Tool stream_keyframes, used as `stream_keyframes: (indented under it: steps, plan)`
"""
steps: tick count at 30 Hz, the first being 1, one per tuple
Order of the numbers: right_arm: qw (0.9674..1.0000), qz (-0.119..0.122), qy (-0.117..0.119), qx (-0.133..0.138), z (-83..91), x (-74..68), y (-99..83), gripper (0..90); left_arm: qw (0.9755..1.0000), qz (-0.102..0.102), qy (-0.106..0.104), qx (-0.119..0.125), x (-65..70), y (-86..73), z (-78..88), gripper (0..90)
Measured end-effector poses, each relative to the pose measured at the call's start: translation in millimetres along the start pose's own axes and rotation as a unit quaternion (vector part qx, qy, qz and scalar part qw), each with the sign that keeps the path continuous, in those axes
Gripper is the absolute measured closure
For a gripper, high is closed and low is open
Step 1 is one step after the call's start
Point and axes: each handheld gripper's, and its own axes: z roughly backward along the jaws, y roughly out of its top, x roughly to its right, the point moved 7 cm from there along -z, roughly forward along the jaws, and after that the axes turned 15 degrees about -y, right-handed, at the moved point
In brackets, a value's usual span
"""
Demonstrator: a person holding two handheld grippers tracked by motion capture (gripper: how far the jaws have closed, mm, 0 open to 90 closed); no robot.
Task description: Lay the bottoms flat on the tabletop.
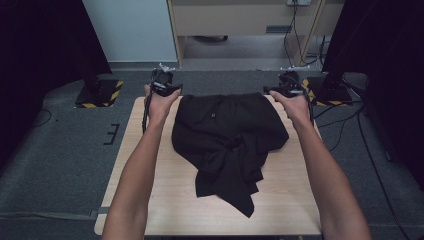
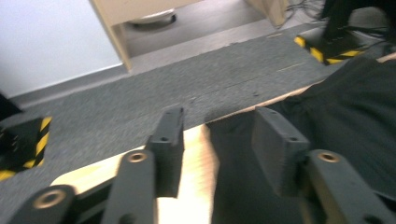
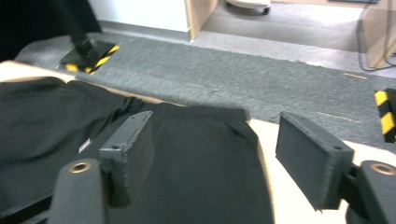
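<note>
Jaws released on both our grippers, black shorts (image 1: 227, 132) lying between them.
Left gripper (image 2: 219, 140) and right gripper (image 3: 215, 144) straddle the waistband corners; closing shallow, we'd risk pinching one layer.

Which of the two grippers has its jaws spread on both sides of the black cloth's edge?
The left gripper: the black garment's edge lies between its jaws.

High view: above the table's (image 1: 280, 200) near edge, facing forward and down; far
Left gripper view: close over table's far left corner, facing outward
Right gripper view: close over far right corner
Shared: black garment (image 1: 225, 135); table's far edge
</note>
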Motion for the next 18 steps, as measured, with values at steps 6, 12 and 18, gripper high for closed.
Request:
stream_keyframes:
  steps: [6, 12, 18]
  plan:
    - [0.9991, 0.021, 0.022, -0.03, 15.9, -14.7, -52.9, 22.7, 0.9995, -0.015, -0.026, -0.014, 37.0, -36.8, 14.6, 43.8]
    - [0.9987, 0.008, 0.032, -0.04, 31.8, -21.0, -93.7, 23.0, 0.9986, -0.023, -0.045, -0.013, 64.7, -69.2, 28.5, 44.2]
    - [0.9983, 0.012, 0.041, -0.039, 44.3, -27.8, -113.4, 25.0, 0.9978, -0.015, -0.062, -0.018, 76.3, -94.9, 34.1, 41.9]
